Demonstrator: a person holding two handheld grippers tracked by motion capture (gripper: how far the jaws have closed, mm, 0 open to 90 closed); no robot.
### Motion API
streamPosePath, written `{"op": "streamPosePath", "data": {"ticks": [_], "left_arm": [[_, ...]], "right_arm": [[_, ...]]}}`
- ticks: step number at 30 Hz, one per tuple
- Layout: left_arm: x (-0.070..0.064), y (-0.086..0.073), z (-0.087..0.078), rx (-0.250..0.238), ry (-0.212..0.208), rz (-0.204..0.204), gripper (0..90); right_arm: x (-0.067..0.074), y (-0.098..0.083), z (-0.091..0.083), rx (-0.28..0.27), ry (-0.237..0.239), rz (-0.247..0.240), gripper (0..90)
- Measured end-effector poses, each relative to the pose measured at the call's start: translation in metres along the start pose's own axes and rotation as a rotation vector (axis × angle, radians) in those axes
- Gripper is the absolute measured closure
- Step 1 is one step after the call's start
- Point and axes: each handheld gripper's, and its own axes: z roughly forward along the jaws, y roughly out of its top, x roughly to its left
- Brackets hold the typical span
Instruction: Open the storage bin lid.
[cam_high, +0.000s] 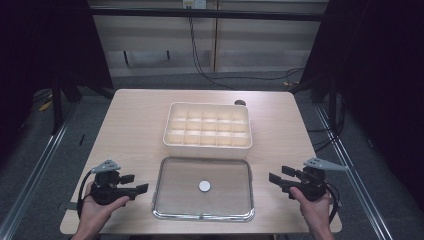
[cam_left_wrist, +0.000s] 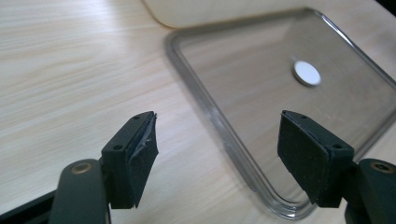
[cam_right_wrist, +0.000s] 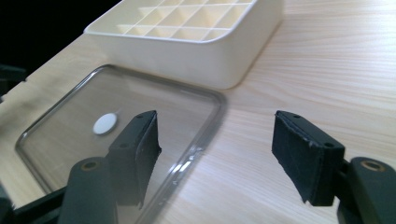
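Note:
A clear lid (cam_high: 203, 189) with a white round knob (cam_high: 204, 186) lies flat near the table's front edge, just in front of a cream box (cam_high: 208, 130) divided into several compartments. My left gripper (cam_high: 134, 183) hovers off the lid's left side, jaws wide apart and nothing between them. My right gripper (cam_high: 281, 177) hovers off the lid's right side, also open and empty. In the left gripper view the lid (cam_left_wrist: 280, 93) lies ahead of the gripper (cam_left_wrist: 217, 154). In the right gripper view the lid (cam_right_wrist: 126, 126) and the box (cam_right_wrist: 196, 32) lie beyond the gripper (cam_right_wrist: 215, 158).
The wooden table (cam_high: 135, 125) has bare surface left and right of the box. A small dark round object (cam_high: 240, 103) sits behind the box's far right corner. Metal rails run along the floor on both sides, and cables hang at the back.

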Motion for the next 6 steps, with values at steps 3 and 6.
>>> {"op": "streamPosePath", "data": {"ticks": [3,6], "left_arm": [[0.008,-0.007,-0.002,-0.009,0.018,-0.009,28.7],[0.012,-0.008,-0.004,-0.040,0.045,-0.044,31.3]], "right_arm": [[-0.008,-0.006,-0.003,-0.011,-0.017,0.017,30.3],[-0.015,-0.010,0.000,0.011,-0.032,0.014,29.0]]}}
